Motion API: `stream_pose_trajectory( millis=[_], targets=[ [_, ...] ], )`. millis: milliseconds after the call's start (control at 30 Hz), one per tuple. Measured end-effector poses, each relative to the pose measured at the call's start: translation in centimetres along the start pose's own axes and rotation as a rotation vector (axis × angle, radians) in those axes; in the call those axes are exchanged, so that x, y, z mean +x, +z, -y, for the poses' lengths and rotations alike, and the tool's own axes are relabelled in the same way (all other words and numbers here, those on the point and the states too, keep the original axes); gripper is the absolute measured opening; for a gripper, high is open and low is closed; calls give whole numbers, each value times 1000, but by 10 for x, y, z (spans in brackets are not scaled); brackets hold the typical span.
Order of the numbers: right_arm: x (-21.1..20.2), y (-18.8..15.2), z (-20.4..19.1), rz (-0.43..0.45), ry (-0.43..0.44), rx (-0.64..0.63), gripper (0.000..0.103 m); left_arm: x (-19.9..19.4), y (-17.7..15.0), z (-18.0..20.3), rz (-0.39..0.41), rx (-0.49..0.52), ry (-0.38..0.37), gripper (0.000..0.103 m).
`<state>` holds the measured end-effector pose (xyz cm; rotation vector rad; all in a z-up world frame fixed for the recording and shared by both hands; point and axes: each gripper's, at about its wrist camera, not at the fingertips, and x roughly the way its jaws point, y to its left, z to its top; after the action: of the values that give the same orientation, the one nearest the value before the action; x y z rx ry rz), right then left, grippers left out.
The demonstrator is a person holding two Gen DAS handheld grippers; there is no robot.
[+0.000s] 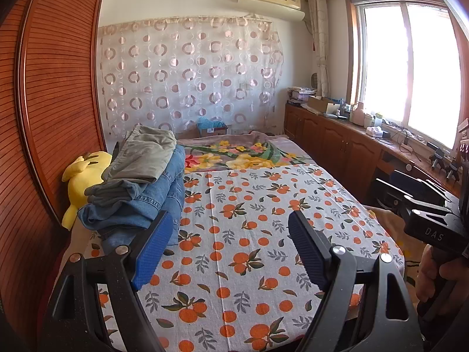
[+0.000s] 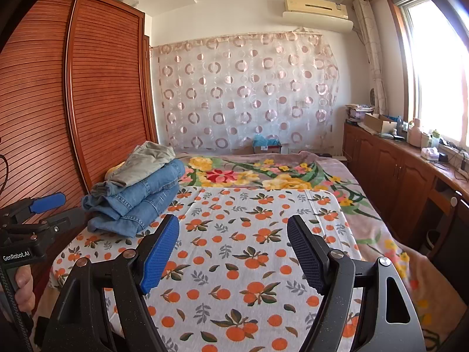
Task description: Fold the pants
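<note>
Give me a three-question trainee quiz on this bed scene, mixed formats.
1. True or false: the khaki cotton pants lie on top of the pile of blue denim jeans.
2. Multiple choice: the left gripper holds A) jeans B) nothing C) the yellow plush toy.
3. Fill in: the pile sits on the orange-print white sheet, on the side nearest the ____ slatted wardrobe.

Key: 1 true; 2 B; 3 wooden. The right gripper is open too.
</note>
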<state>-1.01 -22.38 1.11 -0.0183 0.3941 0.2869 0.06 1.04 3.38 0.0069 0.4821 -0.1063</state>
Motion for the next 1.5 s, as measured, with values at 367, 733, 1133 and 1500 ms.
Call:
stream_pose_trajectory(
  millis=[367, 733, 1133, 1500],
  targets=[
    [1, 0, 1, 1, 3, -3, 78, 0, 0, 0, 1, -1, -1, 82],
    [0, -1, 0, 1, 1, -3, 78, -1, -1, 0, 2, -2, 0, 82],
    [0, -1, 0, 3, 1, -3, 78, -1, -2, -1, 4, -3, -1, 82],
    [0, -2, 0, 2, 1, -2, 78, -1, -3, -1, 4, -4, -2, 82]
  ],
)
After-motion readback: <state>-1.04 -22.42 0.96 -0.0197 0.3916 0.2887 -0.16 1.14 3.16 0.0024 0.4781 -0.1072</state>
